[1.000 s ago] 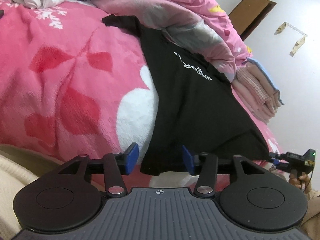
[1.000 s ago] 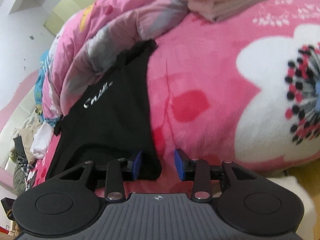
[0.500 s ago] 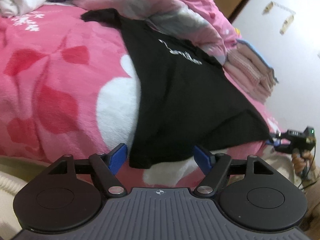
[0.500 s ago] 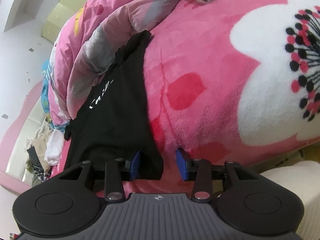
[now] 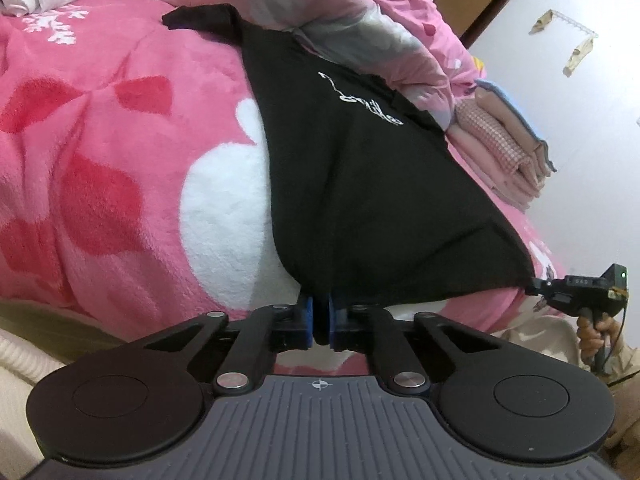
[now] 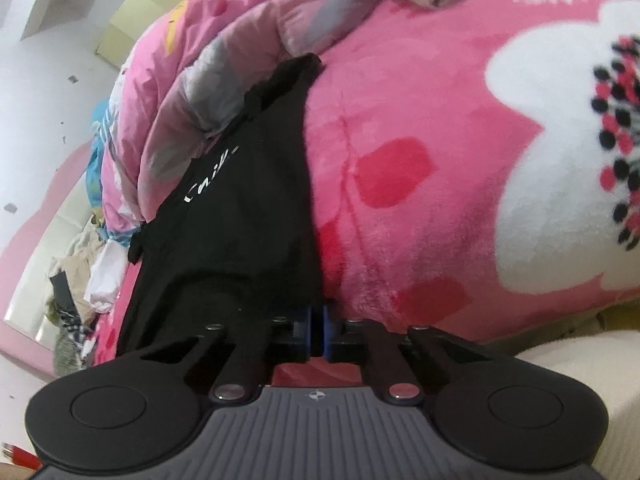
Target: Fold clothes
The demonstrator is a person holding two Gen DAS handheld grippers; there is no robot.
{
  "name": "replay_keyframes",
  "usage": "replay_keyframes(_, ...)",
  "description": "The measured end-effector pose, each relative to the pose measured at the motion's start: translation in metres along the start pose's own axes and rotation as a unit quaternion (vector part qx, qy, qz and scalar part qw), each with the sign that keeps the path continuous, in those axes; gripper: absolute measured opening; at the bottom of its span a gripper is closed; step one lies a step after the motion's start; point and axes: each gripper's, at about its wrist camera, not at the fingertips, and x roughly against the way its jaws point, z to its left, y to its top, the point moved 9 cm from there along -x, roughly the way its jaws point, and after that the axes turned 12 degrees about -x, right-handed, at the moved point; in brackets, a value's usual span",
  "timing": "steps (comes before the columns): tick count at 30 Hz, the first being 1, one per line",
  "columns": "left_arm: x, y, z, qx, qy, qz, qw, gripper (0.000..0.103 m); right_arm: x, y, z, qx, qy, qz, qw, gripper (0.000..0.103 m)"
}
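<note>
A black T-shirt (image 5: pixel 360 184) with white script lettering lies flat on a pink floral blanket (image 5: pixel 100 152). My left gripper (image 5: pixel 319 312) is at the shirt's near left hem corner, its jaws closing, blue pads pressed together on the fabric. In the right wrist view the same shirt (image 6: pixel 248 216) stretches away from my right gripper (image 6: pixel 318 322), whose jaws are closing tight on the near right hem corner. The left wrist view also shows the right gripper (image 5: pixel 536 282) pinching that corner, with a person's hand (image 5: pixel 592 332) on its handle.
A rumpled pink and grey quilt (image 5: pixel 360 12) lies against the shirt's far side. A stack of folded pink clothes (image 5: pixel 504 152) sits on the bed past the shirt. Loose clothes (image 6: pixel 80 264) are heaped at the headboard end. A cream sleeve (image 5: pixel 16 364) is at the lower left.
Both grippers have gone from open, with the hem corners between their pads, to shut on the fabric. The near hem is now gathered and pulled taut between them.
</note>
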Motion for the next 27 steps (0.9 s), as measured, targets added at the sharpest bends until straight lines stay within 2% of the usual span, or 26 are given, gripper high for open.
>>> replay_keyframes(7, 0.056, 0.030, -0.008, 0.000, -0.022, -0.043, 0.9988, 0.003, 0.058, 0.010, 0.034, 0.028, 0.041, -0.065, 0.997, 0.002)
replay_keyframes(12, 0.067, 0.031, -0.009, -0.028, -0.007, -0.024, 0.9993, 0.003, 0.072, 0.005, 0.050, 0.049, 0.049, -0.066, 0.995, 0.002)
replay_keyframes(16, 0.040, 0.007, 0.001, -0.038, 0.012, 0.026, 0.9989, 0.003, 0.050, -0.004, 0.028, 0.040, 0.007, -0.036, 0.999, 0.002)
replay_keyframes(22, 0.008, -0.030, 0.028, -0.020, 0.044, 0.107, 0.9931, 0.004, 0.021, -0.012, -0.004, 0.030, -0.076, 0.006, 0.997, 0.005)
replay_keyframes(24, 0.014, -0.034, 0.034, -0.017, 0.053, 0.109, 0.9925, 0.005, 0.024, -0.010, -0.010, 0.036, -0.106, 0.003, 0.994, 0.005)
replay_keyframes(27, 0.031, -0.029, 0.040, -0.011, 0.067, 0.085, 0.9941, 0.006, 0.040, -0.006, -0.001, 0.068, -0.112, -0.030, 0.991, 0.005)
